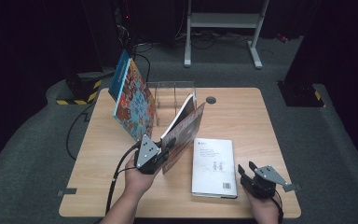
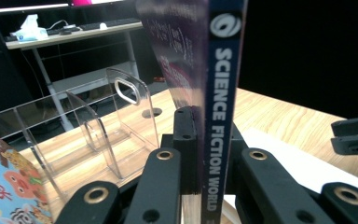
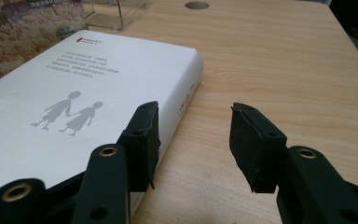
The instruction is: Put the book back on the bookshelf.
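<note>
- The left tool [image 1: 164,156] is gripping a thin magazine [image 1: 184,133] by its spine, with both jaws pressed tight against it.
- In the left gripper view, the magazine [image 2: 221,93] is standing straight up between the jaws, and the words on its dark blue spine are reading "SCIENCE FICTION WORLD".
- The magazine is leaning up and away from the hand, with its top edge near the clear rack [image 1: 170,100] at the back of the worktop [image 1: 251,121].
- A colourful book [image 1: 133,95] is standing tilted at the left end of the rack.
- A white book [image 1: 213,165] is lying flat on the worktop, just to the right of the magazine.
- The right tool [image 1: 246,173] is sitting low near the front right corner of the worktop, right beside the white book.
- In the right gripper view, the right tool [image 3: 193,144] is standing open with nothing between its jaws.
- One jaw is sitting against the edge of the white book [image 3: 88,93], and the other is over bare wood.
</note>
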A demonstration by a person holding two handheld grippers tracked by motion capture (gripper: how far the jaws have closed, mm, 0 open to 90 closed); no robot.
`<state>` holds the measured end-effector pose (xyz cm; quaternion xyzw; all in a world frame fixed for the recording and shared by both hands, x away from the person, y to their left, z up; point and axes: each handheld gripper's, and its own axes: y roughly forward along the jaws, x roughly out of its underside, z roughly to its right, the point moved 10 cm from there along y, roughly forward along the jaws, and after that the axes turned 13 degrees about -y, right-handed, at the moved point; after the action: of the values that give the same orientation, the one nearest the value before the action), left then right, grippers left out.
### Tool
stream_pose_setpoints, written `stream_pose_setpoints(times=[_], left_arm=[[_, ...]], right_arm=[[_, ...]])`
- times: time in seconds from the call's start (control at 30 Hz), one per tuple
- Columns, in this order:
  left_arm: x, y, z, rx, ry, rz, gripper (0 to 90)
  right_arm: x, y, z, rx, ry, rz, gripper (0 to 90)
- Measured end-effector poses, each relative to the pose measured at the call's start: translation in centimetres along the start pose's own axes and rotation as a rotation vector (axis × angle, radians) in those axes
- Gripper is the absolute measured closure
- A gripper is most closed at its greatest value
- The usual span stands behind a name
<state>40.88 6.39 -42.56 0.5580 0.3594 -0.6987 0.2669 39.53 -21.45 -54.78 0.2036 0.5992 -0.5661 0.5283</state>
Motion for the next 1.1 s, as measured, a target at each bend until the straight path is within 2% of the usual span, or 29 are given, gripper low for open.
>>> stream_pose_setpoints(times=[0.1,0.2,0.27,0.4,0.47,0.53,0.77,1.1], left_arm=[[0.0,0.0,0.0,-0.014,0.015,0.003,82.6],[0.0,-0.1,-0.2,-0.018,-0.013,0.002,82.9],[-0.1,-0.1,-0.3,-0.02,-0.02,0.004,83.1],[-0.2,0.0,-0.9,-0.038,-0.038,0.002,83.3],[-0.6,0.0,-1.2,-0.048,-0.072,0.008,83.3],[-0.9,0.1,-1.4,-0.06,-0.085,0.01,83.4],[-2.1,0.3,-1.5,-0.087,-0.052,0.011,83.6],[-2.9,0.2,-2.1,-0.122,-0.054,0.01,83.8]], right_arm=[[0.1,0.0,0.0,-0.006,-0.012,-0.001,52.7],[0.3,-0.1,0.0,-0.015,-0.017,0.001,52.7],[0.4,-0.1,0.2,-0.023,-0.038,-0.003,52.7],[0.2,-0.7,0.9,-0.03,-0.009,0.02,52.9],[0.2,-0.8,1.1,-0.029,-0.002,0.029,53.2],[0.1,-0.9,1.2,-0.034,0.003,0.032,53.9],[0.1,-0.9,1.2,-0.051,0.03,0.036,54.1],[0.0,-1.0,1.2,-0.057,0.032,0.042,54.0]])
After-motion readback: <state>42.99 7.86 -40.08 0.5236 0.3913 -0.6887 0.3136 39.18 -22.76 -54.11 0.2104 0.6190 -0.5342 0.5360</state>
